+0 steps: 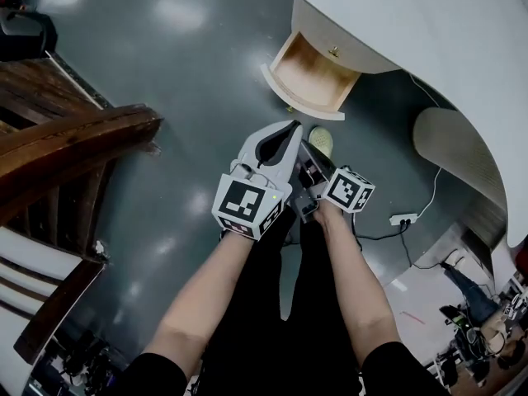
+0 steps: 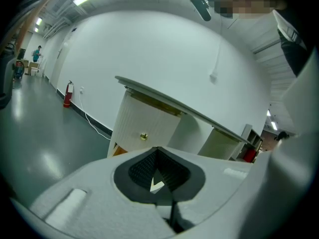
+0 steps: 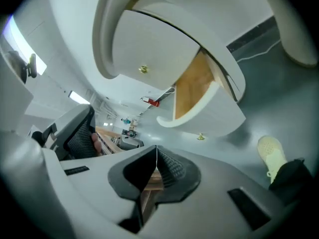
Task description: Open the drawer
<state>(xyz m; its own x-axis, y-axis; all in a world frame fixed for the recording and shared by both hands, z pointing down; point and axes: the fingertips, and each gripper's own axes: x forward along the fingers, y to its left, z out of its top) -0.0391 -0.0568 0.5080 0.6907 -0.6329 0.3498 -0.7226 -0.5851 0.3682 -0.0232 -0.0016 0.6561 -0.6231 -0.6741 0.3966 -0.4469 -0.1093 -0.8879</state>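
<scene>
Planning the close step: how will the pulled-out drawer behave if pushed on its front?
The drawer probably slides straight in, being seated in the white cabinet. Likely light: its wooden inside looks empty. The curved, smooth front may be slippery, and the small brass knob gives little purchase.

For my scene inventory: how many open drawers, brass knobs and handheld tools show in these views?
Open drawer: 1
Brass knobs: 2, one on the closed front above, one on the drawer's own front
Handheld tools: 2, left tool and right tool
Total: 5
</scene>
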